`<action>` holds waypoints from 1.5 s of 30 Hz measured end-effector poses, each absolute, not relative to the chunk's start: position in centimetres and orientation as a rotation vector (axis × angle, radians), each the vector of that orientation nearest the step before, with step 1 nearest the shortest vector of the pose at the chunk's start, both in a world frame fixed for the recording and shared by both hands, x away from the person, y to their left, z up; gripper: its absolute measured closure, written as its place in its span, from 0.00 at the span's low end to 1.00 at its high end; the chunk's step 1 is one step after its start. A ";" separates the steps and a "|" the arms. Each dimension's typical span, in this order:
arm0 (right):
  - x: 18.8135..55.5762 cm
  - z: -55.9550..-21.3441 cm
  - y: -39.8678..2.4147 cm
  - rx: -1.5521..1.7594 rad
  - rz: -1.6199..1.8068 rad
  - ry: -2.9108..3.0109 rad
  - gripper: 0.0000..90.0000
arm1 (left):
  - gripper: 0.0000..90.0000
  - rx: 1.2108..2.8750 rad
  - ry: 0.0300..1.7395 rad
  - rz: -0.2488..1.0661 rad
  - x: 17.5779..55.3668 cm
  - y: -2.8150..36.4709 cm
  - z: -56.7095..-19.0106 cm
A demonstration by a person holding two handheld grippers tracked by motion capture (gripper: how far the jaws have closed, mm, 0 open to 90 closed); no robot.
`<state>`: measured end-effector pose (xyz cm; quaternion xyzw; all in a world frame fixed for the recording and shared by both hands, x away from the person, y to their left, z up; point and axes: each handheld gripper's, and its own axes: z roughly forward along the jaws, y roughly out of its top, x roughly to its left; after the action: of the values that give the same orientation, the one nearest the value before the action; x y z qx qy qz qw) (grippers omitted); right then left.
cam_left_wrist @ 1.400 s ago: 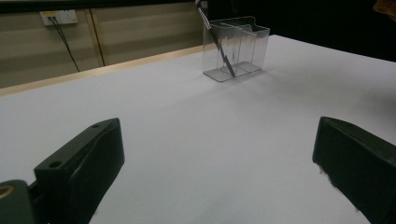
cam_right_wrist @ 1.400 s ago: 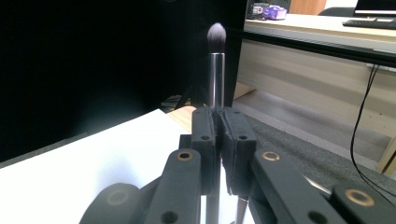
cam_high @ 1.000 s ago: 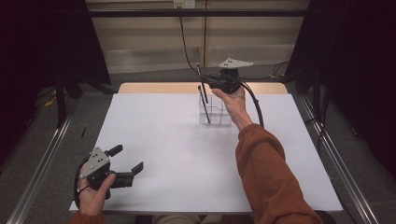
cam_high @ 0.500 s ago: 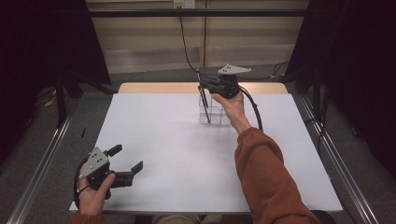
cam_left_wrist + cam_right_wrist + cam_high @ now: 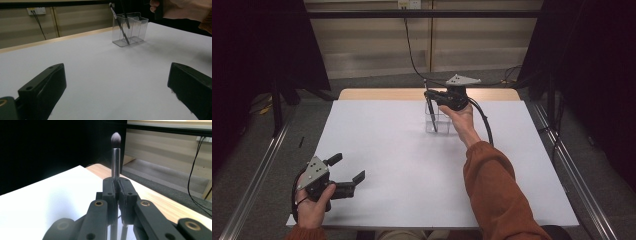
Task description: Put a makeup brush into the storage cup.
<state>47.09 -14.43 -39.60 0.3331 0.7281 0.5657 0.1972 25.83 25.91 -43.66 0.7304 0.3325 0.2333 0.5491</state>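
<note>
Right gripper (image 5: 431, 96) pinches one makeup brush (image 5: 115, 157) upright, bristles up, over the clear organizer (image 5: 438, 119) at the table's (image 5: 377, 150) far middle, so the step in hand looks like lowering it into a compartment; next, the handle must clear the rim before release. Left gripper (image 5: 346, 175) rests spread and empty near the front edge; I count two brushes, a second brush (image 5: 119, 23) already leaning inside the organizer.
</note>
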 end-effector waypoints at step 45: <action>44.9 -40.3 -15.8 0.944 1.634 2.025 0.05 | 0.02 1.679 0.819 0.526 26.5 25.6 -44.1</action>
<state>44.87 -15.76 -40.25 0.3350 0.7190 0.5800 0.1856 26.54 25.64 -44.12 0.7140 0.3481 0.2237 0.5649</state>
